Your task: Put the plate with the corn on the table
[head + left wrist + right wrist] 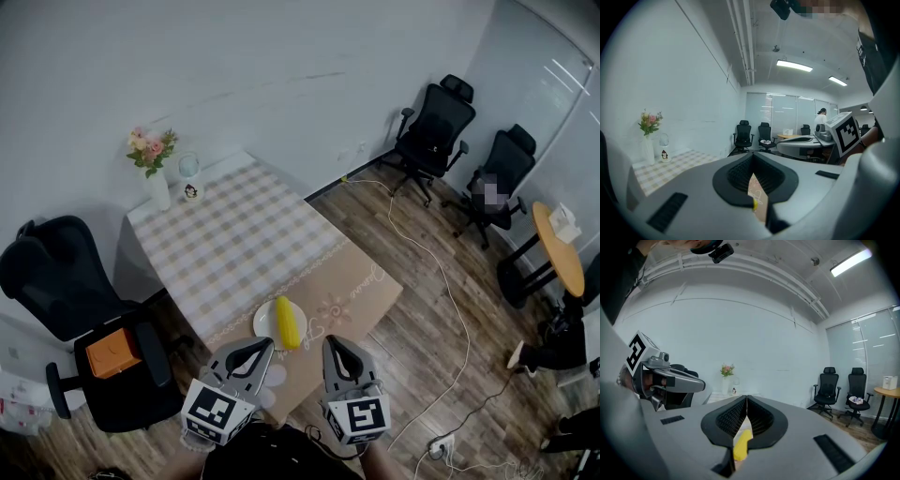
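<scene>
Already down, by the look of it: plate [265, 322] sits flat on the tabletop [234, 244], on the brown strip at the near edge, corn [287, 322] lying across it, one end over the far rim. Nothing is touching either.

Left gripper [255, 349] and right gripper [332, 345] hang side by side just short of the tabletop edge, tips aimed at the plate. Both sets of fingers are pressed together with nothing in them. In the right gripper view the corn only shows beyond the slit, not clamped. Same in the left gripper view, just a sliver of yellow and cloth.

My read: placement is done and what's left is a clean exit.
- Back straight off, away from the edge. No sideways sweep, since the tips are near the plate rim.
- Plate is close to the edge, so a knock could tip it off or roll the corn.
- If it needs to go further in, push the rim low and slow with closed fingers, not the corn.

Vase [155, 178] at the far corner and chair [75, 309] to the left are well apart and not in the way.
</scene>
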Action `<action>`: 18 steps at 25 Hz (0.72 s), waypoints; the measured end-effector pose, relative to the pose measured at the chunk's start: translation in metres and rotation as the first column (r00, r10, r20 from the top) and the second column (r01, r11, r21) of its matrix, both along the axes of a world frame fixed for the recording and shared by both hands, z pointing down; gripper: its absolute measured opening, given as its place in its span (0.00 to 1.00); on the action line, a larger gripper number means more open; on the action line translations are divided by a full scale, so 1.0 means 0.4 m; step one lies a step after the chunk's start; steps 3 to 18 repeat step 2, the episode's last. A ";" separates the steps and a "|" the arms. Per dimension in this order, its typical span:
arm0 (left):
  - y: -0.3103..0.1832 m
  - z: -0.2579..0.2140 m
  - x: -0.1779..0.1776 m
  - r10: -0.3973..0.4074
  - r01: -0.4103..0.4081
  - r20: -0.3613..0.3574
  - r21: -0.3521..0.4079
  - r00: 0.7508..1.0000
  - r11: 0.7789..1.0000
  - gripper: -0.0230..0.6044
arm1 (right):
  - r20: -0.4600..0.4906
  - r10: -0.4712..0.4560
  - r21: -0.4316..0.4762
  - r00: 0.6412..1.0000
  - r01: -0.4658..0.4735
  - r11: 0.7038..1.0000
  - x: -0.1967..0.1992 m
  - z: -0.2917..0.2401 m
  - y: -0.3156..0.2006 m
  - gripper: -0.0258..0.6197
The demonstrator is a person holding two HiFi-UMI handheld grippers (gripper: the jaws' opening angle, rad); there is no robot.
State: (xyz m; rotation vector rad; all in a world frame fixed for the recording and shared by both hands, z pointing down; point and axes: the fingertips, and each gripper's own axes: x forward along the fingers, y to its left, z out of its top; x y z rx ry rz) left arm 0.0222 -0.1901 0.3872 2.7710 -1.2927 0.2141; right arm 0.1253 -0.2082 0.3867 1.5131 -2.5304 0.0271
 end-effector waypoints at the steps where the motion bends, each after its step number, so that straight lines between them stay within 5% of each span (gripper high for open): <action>1: -0.001 0.002 0.000 0.001 -0.001 0.000 -0.001 1.000 1.000 0.06 | 0.000 0.000 -0.001 1.000 0.000 1.000 0.000 0.002 -0.001 0.10; 18: -0.001 0.003 0.000 0.003 -0.003 -0.001 -0.002 1.000 1.000 0.06 | 0.000 0.001 -0.002 1.000 -0.001 1.000 0.000 0.004 -0.002 0.10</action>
